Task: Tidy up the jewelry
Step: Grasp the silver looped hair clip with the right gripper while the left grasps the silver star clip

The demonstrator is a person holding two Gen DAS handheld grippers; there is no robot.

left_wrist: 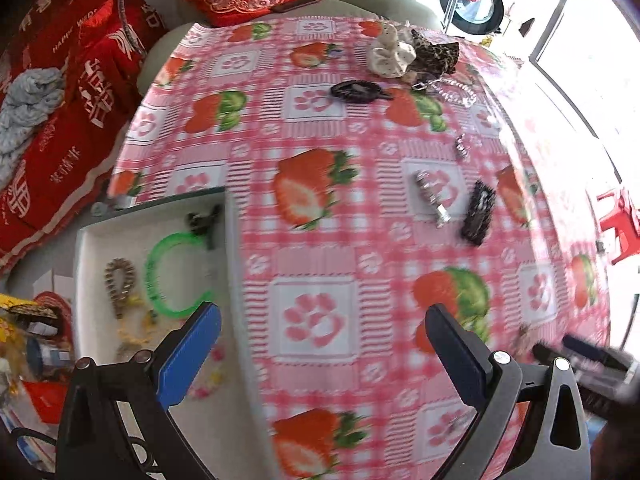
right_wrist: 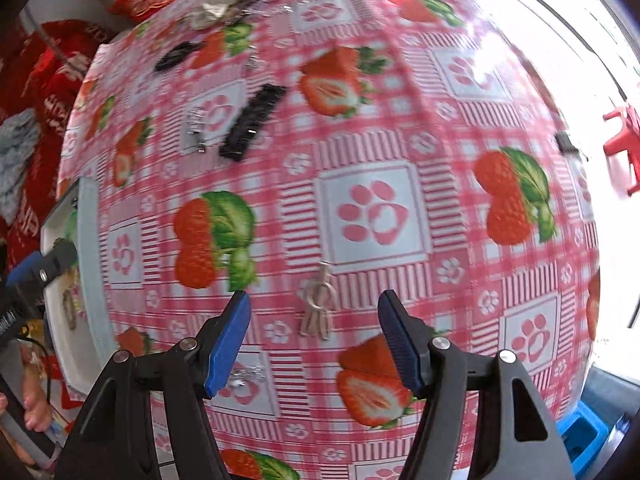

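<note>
Hovering above the strawberry-print tablecloth [right_wrist: 400, 128], the right gripper [right_wrist: 314, 320] is seen with its jaws spread wide and nothing held between them. A small pale metal clip [right_wrist: 318, 304] lies flat on the cloth in the gap between the two blue pads [right_wrist: 228, 344], touching neither. A small silver trinket [right_wrist: 248, 374] lies just beside the left pad; its type cannot be told.

The left gripper [left_wrist: 322, 338] is likewise held wide apart and empty, over the edge where the white tray [left_wrist: 86, 264] meets the cloth. Inside the tray a green bangle [left_wrist: 168, 276], a beaded bracelet [left_wrist: 118, 284] and a black clip [left_wrist: 202, 218] are contained; pale yellow and pink pieces nearer the pad are blurred.

Further out on the cloth, a silver hair clip [left_wrist: 432, 196] and a black snap clip [left_wrist: 478, 212] lie near each other, apart. A small silver piece [left_wrist: 462, 146] lies beyond them. Toward the far edge are found a black claw clip [left_wrist: 358, 91], a clear bracelet [left_wrist: 454, 90], a white scrunchie [left_wrist: 390, 54] and a leopard scrunchie [left_wrist: 434, 56], the two scrunchies touching.
</note>
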